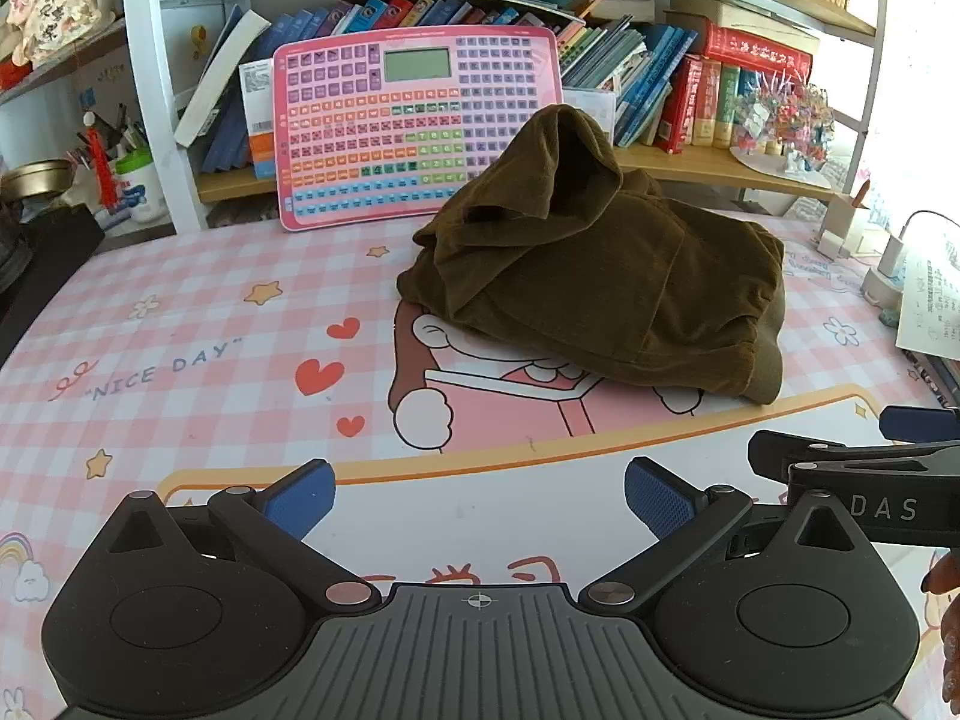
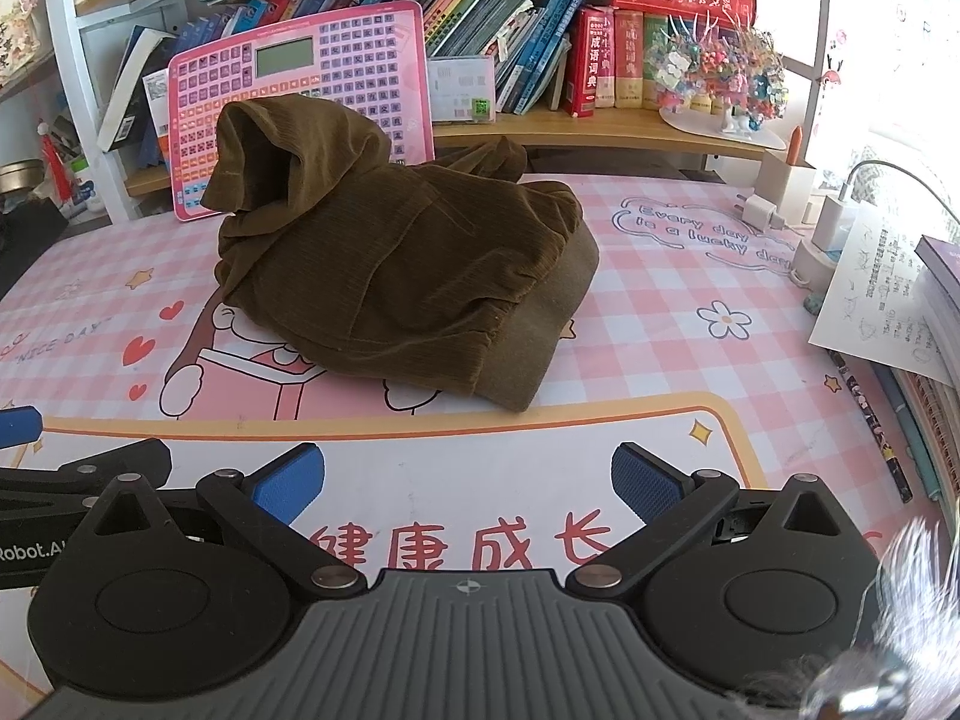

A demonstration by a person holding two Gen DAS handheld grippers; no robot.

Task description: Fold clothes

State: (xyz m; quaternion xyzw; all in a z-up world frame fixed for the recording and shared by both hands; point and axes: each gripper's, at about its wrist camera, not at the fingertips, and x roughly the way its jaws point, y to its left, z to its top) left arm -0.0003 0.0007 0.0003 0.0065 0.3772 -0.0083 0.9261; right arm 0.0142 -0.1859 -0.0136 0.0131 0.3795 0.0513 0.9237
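Observation:
An olive-brown corduroy garment (image 1: 594,276) lies in a crumpled heap on the pink checked desk mat (image 1: 180,324), one part standing up in a peak. The right wrist view shows the same garment (image 2: 402,264) at centre left of the mat (image 2: 690,360). My left gripper (image 1: 480,495) is open, its blue pads empty, a short way in front of the heap over the mat's white panel. My right gripper (image 2: 468,480) is open too and holds nothing, near the front edge. Each gripper shows at the side of the other's view: the right gripper (image 1: 864,468) and the left gripper (image 2: 60,480).
A pink keyboard toy (image 1: 414,120) leans on the bookshelf (image 1: 690,165) behind the garment. Books, a bead-flower ornament (image 2: 720,72), a charger with cable (image 2: 834,213), papers (image 2: 882,294) and notebooks crowd the right side. A pen holder (image 1: 135,180) and dark objects stand at far left.

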